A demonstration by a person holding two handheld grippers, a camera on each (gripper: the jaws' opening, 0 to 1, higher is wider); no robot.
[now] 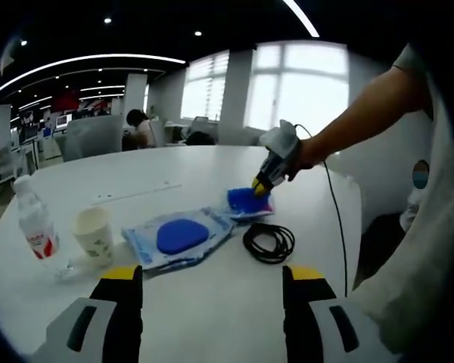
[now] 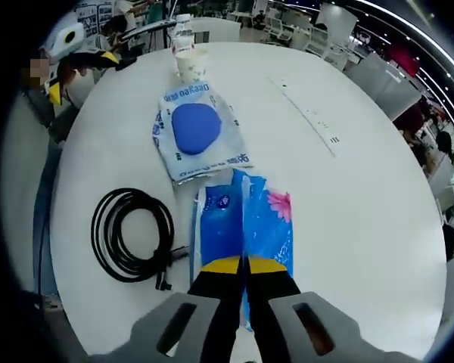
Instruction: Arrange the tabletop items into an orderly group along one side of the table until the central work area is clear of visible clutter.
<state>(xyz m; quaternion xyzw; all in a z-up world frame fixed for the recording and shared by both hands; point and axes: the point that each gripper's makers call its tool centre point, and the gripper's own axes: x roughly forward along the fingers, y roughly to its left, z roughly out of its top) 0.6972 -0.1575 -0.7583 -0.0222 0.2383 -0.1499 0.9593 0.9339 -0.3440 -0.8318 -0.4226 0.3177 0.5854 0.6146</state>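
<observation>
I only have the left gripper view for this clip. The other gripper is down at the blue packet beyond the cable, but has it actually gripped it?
Observer: Yes. In the right gripper view, the right gripper has its jaws shut on the near edge of the blue tissue packet.
Operator: Is the black cable caught under that packet?
Observer: It does not look so. The coiled black cable lies on the table beside the packet. Its loose ends point toward the packet's edge, and the coil itself is apart from it.
</observation>
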